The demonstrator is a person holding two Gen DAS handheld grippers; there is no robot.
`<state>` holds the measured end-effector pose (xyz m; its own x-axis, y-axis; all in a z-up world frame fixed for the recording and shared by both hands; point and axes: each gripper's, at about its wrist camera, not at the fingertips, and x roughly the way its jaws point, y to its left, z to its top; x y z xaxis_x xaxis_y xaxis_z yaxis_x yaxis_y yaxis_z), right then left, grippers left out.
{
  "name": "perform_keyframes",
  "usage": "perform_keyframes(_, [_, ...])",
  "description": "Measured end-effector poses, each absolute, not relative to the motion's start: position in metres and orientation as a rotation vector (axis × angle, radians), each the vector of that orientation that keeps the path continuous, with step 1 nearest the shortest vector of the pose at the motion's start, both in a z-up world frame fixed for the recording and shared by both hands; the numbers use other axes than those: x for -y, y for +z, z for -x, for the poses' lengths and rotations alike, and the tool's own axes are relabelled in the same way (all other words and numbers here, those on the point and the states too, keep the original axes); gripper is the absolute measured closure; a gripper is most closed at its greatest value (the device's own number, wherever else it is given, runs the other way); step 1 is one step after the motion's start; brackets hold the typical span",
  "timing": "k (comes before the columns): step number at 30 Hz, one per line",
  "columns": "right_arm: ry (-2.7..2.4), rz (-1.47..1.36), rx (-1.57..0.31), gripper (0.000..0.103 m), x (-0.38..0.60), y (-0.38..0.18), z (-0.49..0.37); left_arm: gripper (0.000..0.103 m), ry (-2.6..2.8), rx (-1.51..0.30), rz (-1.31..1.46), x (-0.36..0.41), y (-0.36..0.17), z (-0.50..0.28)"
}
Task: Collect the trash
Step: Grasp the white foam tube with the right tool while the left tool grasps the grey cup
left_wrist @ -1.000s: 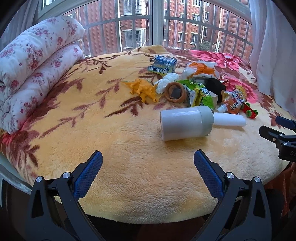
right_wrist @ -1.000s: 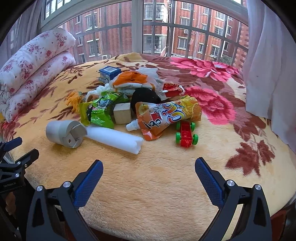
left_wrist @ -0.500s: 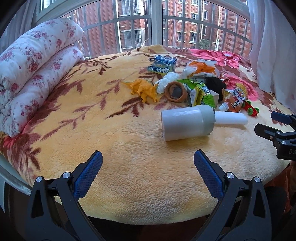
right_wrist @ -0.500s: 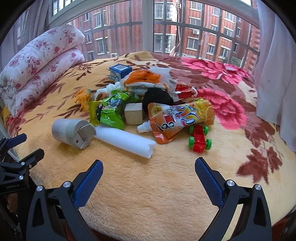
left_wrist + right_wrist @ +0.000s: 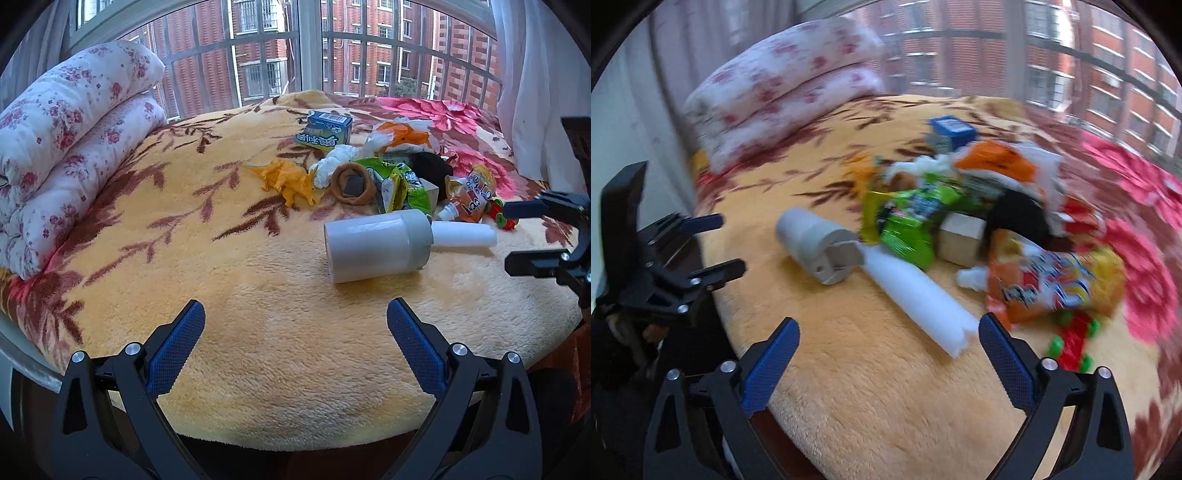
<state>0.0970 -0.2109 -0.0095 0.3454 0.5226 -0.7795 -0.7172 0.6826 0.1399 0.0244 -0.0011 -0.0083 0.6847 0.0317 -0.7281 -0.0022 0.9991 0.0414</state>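
Observation:
A pile of litter lies on a yellow floral blanket [image 5: 229,288]: a grey cup on its side [image 5: 376,249] [image 5: 816,249], a white foam tube [image 5: 463,236] [image 5: 916,301], a green snack bag [image 5: 400,186] [image 5: 910,221], an orange drink pouch [image 5: 471,199] [image 5: 1045,282], a blue carton [image 5: 325,133] [image 5: 951,129] and crumpled wrappers [image 5: 400,134]. My left gripper [image 5: 295,347] is open and empty, short of the cup. My right gripper [image 5: 888,354] is open and empty, just short of the foam tube's near end; this view is blurred.
Toys lie among the litter: an orange dinosaur [image 5: 290,181], a red car with green wheels [image 5: 1071,343], a wooden block [image 5: 960,236] and a brown ring [image 5: 352,182]. A rolled floral quilt [image 5: 62,147] lies at the left. A barred window [image 5: 306,44] and white curtain [image 5: 535,74] stand behind.
My right gripper has swung left and forward, closer to the foam tube and cup, with motion blur. My left gripper has barely moved. Both stay open.

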Motion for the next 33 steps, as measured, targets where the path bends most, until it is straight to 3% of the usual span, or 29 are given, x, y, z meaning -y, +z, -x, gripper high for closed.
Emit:
perform_keyframes(5, [0.909,0.314,-0.926,0.015,0.195,-0.013,-0.120,0.007,0.022,-0.821,-0.044,0.001,-0.010,-0.027])
perform_keyframes(9, [0.937,0.397,-1.003,0.034,0.183,-0.032,-0.141,0.007,0.028,-0.833,-0.045,-0.001,-0.013,-0.030])
perform_keyframes(15, [0.975,0.493,-1.070,0.036,0.168,-0.055,-0.163,0.007,0.031,-0.828,-0.066,-0.002,-0.014,-0.030])
perform_keyframes(21, [0.996,0.387,-1.199,0.062,0.167,-0.065,-0.174,0.007,-0.014,-0.803,-0.098,0.003,-0.011,-0.026])
perform_keyframes(27, [0.828,0.370,-1.107,0.080,0.180,-0.047,-0.131,0.007,-0.188,-0.739,-0.245,0.019,-0.007,-0.025])
perform_keyframes(33, [0.593,0.061,-0.976,0.080,0.240,-0.013,-0.082,0.007,-0.404,-0.657,-0.475,0.041,-0.004,-0.032])
